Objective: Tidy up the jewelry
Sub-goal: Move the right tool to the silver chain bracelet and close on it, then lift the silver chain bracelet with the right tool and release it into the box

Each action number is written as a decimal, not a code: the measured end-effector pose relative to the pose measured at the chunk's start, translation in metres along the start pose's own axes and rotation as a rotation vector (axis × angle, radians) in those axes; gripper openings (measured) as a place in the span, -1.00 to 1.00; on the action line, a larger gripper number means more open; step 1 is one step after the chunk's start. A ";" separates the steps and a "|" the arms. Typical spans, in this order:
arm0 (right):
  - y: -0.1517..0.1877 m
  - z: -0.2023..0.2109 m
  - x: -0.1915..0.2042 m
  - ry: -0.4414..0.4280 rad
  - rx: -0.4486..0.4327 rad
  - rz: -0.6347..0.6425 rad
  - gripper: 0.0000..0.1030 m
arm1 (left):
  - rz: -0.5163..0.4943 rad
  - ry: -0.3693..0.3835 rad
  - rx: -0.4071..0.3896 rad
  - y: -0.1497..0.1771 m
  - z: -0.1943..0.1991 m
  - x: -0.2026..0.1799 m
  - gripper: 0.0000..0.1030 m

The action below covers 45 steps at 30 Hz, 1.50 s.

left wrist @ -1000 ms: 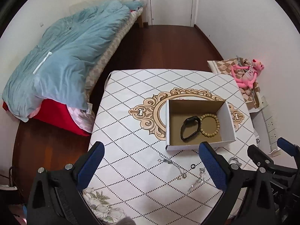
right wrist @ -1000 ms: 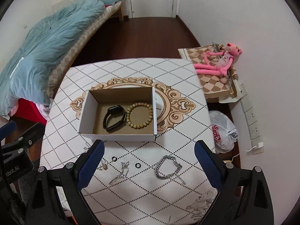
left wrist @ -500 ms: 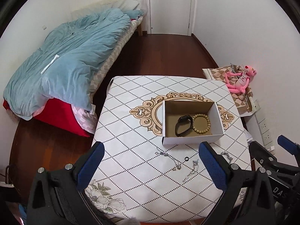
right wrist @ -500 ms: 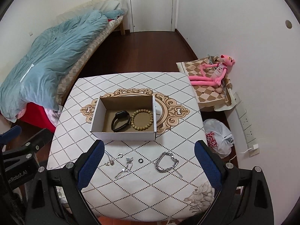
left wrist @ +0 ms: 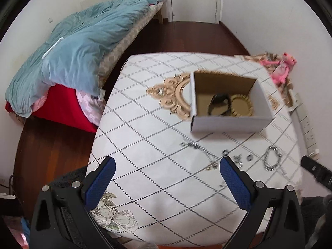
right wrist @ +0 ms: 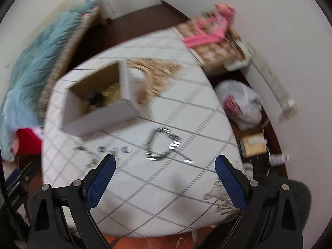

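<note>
An open cardboard box (left wrist: 230,122) (right wrist: 97,118) stands on the white patterned table (left wrist: 155,145) (right wrist: 176,176). Inside lie a black wristband (left wrist: 220,104) and a wooden bead bracelet (left wrist: 241,108). In front of the box lie a silver chain bracelet (left wrist: 271,159) (right wrist: 164,144), small black rings (left wrist: 225,152) (right wrist: 124,149) and a thin necklace (left wrist: 193,144). My left gripper (left wrist: 166,178) is open and empty above the table's near edge. My right gripper (right wrist: 165,176) is open and empty, just short of the silver bracelet; that view is blurred.
A bed with a blue quilt (left wrist: 68,47) stands to the left. A pink plush toy (left wrist: 280,68) (right wrist: 207,33) lies on a box to the right. A white plastic bag (right wrist: 242,103) and a power strip (right wrist: 274,87) lie on the floor by the right wall.
Both grippers first rose away from the table, then dropped back toward it. The left view swung left; the right gripper tilted and moved quickly toward the silver bracelet. The jewelry has not moved.
</note>
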State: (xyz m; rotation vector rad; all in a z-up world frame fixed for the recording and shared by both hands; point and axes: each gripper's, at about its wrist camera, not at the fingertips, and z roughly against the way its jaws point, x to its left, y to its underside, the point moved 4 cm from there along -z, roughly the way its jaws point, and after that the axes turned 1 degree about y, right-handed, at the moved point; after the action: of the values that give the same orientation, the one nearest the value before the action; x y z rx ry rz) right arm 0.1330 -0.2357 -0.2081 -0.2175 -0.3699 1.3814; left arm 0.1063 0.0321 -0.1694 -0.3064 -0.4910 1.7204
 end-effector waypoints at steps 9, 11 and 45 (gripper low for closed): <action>0.013 -0.089 -0.018 0.035 0.083 -0.063 0.50 | 0.003 -0.065 0.109 0.035 -0.066 0.003 0.99; 0.011 -0.092 -0.013 0.064 0.050 -0.037 0.40 | 0.001 -0.070 0.121 0.038 -0.071 0.003 0.99; 0.021 -0.061 -0.028 -0.036 -0.025 -0.060 -0.91 | -0.197 0.207 0.165 0.026 -0.097 -0.130 0.46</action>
State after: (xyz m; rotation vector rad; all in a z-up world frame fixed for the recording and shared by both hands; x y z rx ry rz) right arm 0.1331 -0.2557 -0.2752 -0.2012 -0.4209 1.3238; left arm 0.1550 -0.0840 -0.2751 -0.3030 -0.2184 1.5077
